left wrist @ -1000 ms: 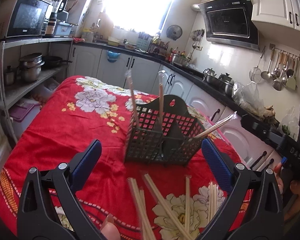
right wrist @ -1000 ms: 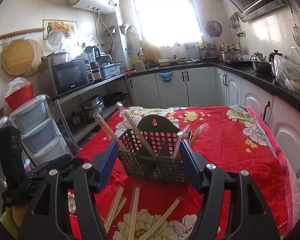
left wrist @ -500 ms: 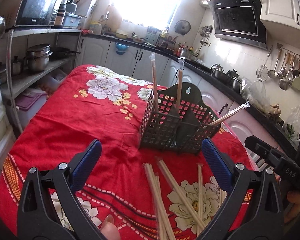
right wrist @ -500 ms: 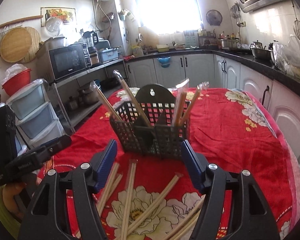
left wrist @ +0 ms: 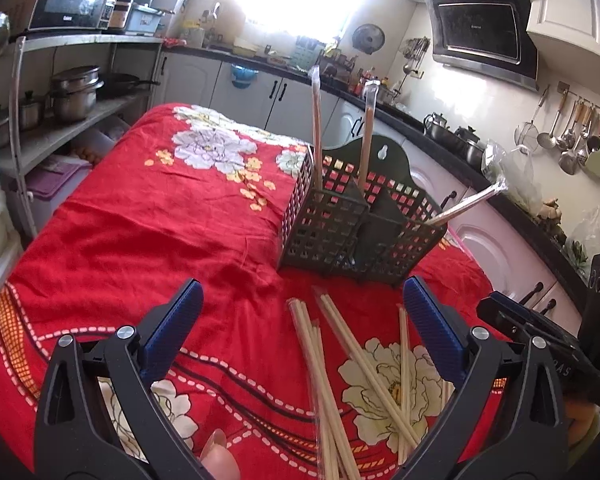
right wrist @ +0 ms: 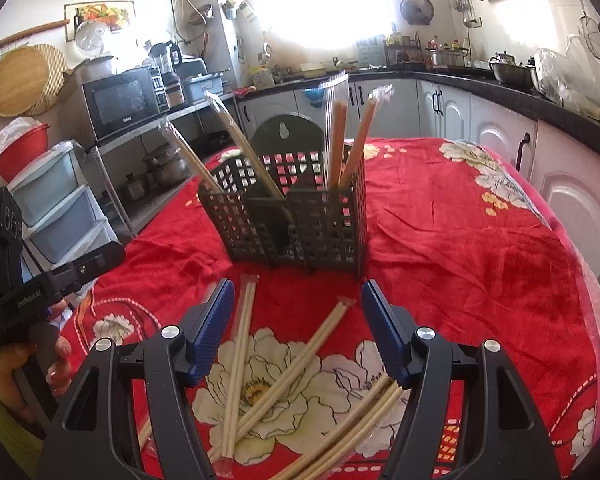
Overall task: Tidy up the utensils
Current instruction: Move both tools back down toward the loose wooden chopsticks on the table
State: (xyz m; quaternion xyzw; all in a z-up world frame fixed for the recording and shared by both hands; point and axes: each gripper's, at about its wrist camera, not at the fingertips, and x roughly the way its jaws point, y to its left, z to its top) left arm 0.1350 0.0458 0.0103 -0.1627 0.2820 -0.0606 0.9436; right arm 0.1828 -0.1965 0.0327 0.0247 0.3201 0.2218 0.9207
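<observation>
A dark lattice utensil caddy [left wrist: 356, 224] [right wrist: 296, 216] stands on the red flowered tablecloth [left wrist: 140, 216] with several wrapped chopstick pairs upright or leaning in its compartments. More wrapped chopsticks [left wrist: 340, 372] [right wrist: 268, 376] lie loose on the cloth in front of it. My left gripper [left wrist: 302, 320] hangs open just above these loose pairs, nothing between its blue pads. My right gripper [right wrist: 296, 320] is open too, low over the same pile, empty. The right gripper's body [left wrist: 540, 344] shows at the right of the left wrist view; the left one [right wrist: 32, 280] at the left of the right wrist view.
Kitchen cabinets and a dark counter [left wrist: 480, 176] run behind and to the right of the table. A shelf with pots [left wrist: 72, 96] and a microwave [right wrist: 120, 100] stands on the left, with plastic drawers [right wrist: 56, 204] beside it. A person's hand [right wrist: 40, 376] grips the left tool.
Both grippers have sunk toward the table and tipped downward, so the loose chopsticks now lie closer under the fingers. The caddy appears higher in both views. Both stay open.
</observation>
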